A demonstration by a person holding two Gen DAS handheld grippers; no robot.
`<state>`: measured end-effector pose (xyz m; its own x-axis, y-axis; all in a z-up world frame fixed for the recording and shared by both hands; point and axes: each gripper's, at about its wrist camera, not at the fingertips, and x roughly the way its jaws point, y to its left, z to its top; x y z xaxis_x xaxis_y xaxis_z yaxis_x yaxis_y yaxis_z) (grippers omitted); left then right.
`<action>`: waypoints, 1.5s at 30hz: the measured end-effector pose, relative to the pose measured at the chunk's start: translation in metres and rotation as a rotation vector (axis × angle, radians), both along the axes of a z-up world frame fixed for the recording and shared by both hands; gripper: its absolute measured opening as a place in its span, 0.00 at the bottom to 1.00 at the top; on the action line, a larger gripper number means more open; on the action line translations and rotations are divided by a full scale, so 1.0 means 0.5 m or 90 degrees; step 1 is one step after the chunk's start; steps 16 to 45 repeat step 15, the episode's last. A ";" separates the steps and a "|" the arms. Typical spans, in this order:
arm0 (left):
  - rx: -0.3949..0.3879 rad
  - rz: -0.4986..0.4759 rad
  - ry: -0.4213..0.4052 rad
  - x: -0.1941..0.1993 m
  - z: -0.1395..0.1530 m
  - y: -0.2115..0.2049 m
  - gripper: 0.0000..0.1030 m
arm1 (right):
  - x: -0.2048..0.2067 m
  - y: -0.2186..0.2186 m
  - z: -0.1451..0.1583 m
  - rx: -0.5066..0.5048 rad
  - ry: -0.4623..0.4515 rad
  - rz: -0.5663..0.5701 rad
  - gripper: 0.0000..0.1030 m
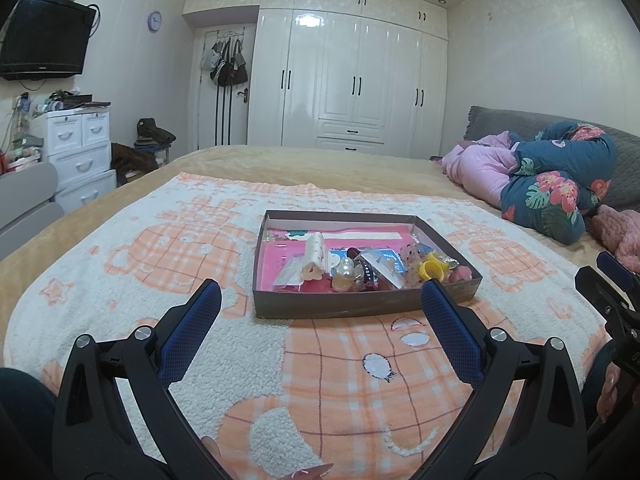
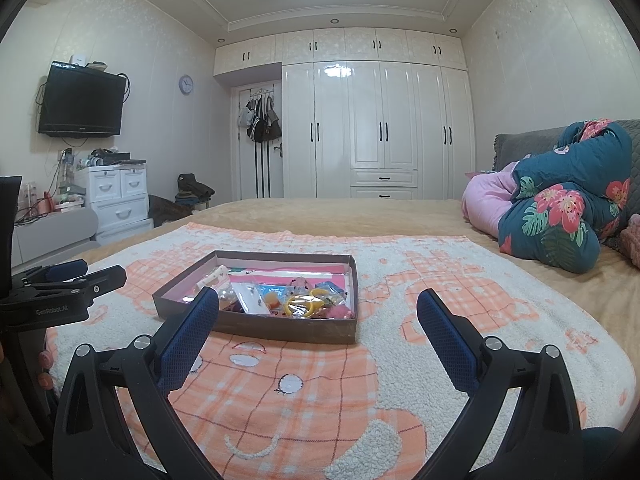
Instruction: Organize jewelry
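A shallow brown box (image 1: 344,305) (image 2: 280,330) with a pink floor sits on an orange-and-white blanket on the bed. Inside it lie several small pieces: a yellow ring-shaped clip (image 1: 432,268) (image 2: 300,305), a pearl bead piece (image 1: 344,270), a white polka-dot bow (image 1: 314,256) and packets. My left gripper (image 1: 320,294) stands open just in front of the box, nothing between its blue pads. My right gripper (image 2: 318,304) is open too, low over the blanket to the right of the box's near edge. Each gripper shows at the edge of the other's view.
A rolled floral quilt (image 2: 560,216) and pink bedding (image 1: 476,168) lie at the right by a grey headboard. White wardrobes (image 1: 352,80) fill the far wall. A white drawer unit (image 1: 80,152) and wall TV (image 1: 44,36) stand at the left. The blanket (image 2: 440,280) spreads around the box.
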<state>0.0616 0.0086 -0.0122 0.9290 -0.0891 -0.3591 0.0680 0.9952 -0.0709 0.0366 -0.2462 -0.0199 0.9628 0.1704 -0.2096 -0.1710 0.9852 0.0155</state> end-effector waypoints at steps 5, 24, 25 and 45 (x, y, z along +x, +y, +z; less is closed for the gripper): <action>0.002 -0.004 -0.007 0.000 0.002 0.003 0.89 | 0.004 -0.004 -0.002 0.001 0.007 0.000 0.94; -0.015 0.127 0.122 0.149 -0.003 0.149 0.89 | 0.180 -0.139 -0.009 0.070 0.183 -0.146 0.94; -0.015 0.127 0.122 0.149 -0.003 0.149 0.89 | 0.180 -0.139 -0.009 0.070 0.183 -0.146 0.94; -0.015 0.127 0.122 0.149 -0.003 0.149 0.89 | 0.180 -0.139 -0.009 0.070 0.183 -0.146 0.94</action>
